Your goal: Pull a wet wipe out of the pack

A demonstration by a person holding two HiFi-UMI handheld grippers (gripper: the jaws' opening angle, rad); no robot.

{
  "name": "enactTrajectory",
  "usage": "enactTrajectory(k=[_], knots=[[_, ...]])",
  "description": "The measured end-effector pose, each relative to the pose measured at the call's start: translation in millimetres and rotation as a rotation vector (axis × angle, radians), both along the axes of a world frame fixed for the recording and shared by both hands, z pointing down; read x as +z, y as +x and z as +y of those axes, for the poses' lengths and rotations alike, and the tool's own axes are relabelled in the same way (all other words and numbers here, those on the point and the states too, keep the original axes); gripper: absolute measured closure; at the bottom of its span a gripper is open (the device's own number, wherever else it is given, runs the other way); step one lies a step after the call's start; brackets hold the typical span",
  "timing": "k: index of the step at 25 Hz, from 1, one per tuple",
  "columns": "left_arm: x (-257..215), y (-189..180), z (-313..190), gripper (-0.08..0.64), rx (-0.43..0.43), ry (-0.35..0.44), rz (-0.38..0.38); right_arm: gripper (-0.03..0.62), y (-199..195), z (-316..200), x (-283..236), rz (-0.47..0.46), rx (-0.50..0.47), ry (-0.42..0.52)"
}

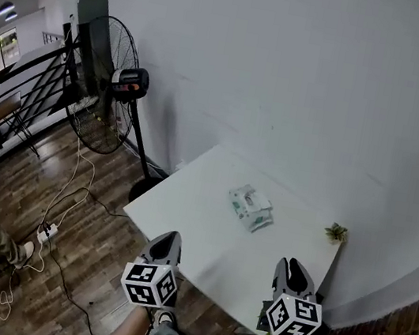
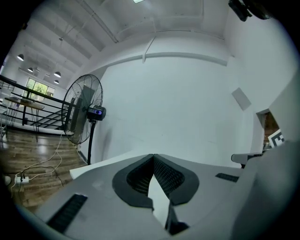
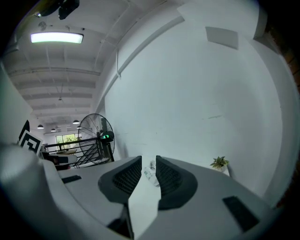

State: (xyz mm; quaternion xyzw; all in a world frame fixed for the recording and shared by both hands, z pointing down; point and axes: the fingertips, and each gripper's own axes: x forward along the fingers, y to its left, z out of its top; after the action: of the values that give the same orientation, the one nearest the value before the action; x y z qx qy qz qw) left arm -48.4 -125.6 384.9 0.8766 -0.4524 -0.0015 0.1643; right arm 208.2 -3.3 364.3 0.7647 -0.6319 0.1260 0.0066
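Observation:
The wet wipe pack (image 1: 251, 207), white with pale green print, lies flat near the middle of the white table (image 1: 186, 207). Both grippers hover over the table's near edge, well short of the pack. My left gripper (image 1: 169, 237) sits to the pack's near left; in the left gripper view its jaws (image 2: 153, 157) meet at the tips with nothing between them. My right gripper (image 1: 293, 264) sits to the near right; its jaws (image 3: 148, 160) stand a narrow gap apart, and the pack (image 3: 150, 174) shows through that gap, farther off.
A small potted plant (image 1: 335, 232) stands at the table's right corner by the white wall. A standing fan (image 1: 105, 86) is on the wooden floor to the left, with cables and a power strip (image 1: 45, 232) below it. A railing (image 1: 22, 90) runs far left.

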Motion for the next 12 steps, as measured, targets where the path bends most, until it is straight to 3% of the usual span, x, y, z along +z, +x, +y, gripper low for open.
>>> enactTrajectory(k=[12], knots=[[-2.6,-15.6,-120.7,0.549,0.137,0.003,-0.019,0.497,-14.6,-71.9,-4.6,-0.014,0.192,0.012]])
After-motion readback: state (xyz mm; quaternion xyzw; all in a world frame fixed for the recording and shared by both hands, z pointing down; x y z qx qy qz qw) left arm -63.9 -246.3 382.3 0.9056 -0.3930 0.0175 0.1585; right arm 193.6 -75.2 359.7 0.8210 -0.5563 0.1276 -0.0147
